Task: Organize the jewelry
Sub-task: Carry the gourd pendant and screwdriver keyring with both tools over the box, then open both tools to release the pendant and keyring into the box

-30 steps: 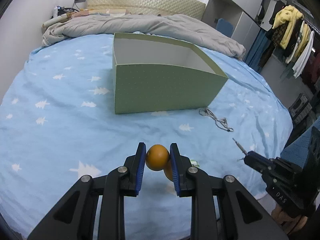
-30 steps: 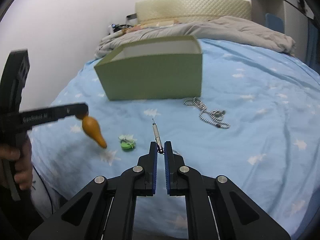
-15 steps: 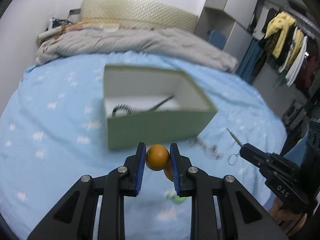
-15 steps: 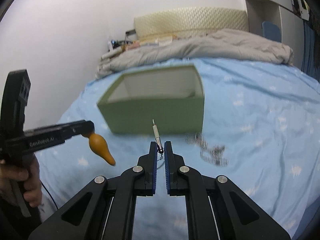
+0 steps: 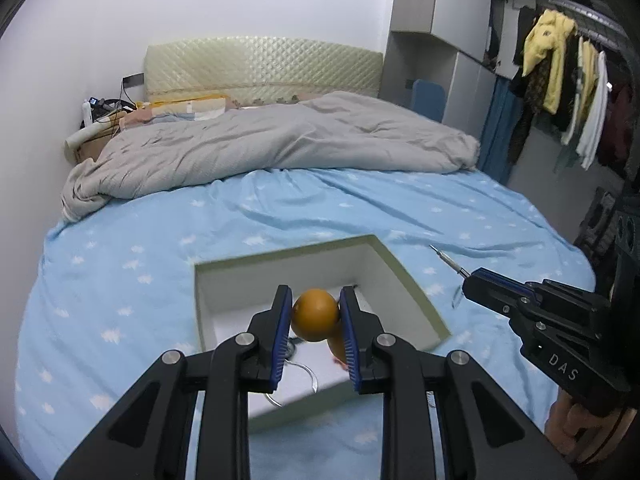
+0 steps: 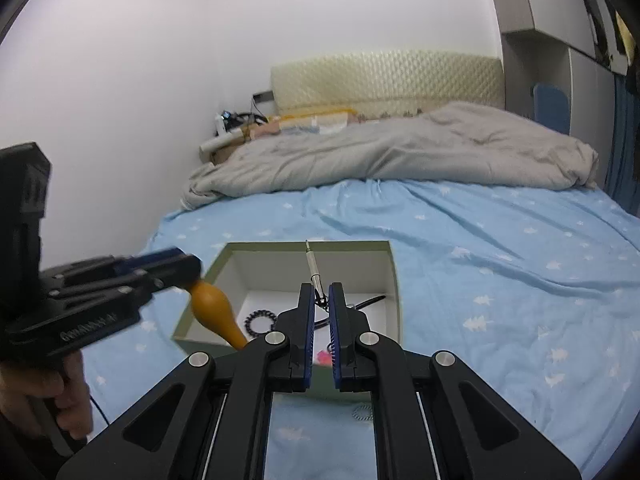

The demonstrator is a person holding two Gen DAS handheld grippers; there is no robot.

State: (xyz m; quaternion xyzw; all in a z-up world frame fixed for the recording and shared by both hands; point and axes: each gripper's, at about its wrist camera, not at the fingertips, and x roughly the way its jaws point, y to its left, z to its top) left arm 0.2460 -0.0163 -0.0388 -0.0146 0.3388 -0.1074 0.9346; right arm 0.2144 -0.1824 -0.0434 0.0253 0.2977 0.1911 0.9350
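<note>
1. Between the blue pads of the left tool sits an orange gourd-shaped pendant, pinched by its round end, with the narrow end hanging down and to the right; from the right wrist view the same pendant pokes out of that tool over the box's near left corner

2. right tool has its pads pressed nearly together on the clasp end of a slim metal stick charm, which points up and away over the box; in the left view it shows as a thin pin sticking out of the right tool's tip

3. both tools hover above an open green box with a white inside, sitting on the bed

4. inside the box: a dark beaded bracelet on the floor near the left side, a thin dark stick-like piece by the right wall, something pink near the front, too hidden to tell what

5. a black-and-white twisted chain peeks out on the blue star-print sheet in front of the box

6. further back, a rumpled grey duvet and a quilted headboard; clothes hang on a rack at the right
</note>
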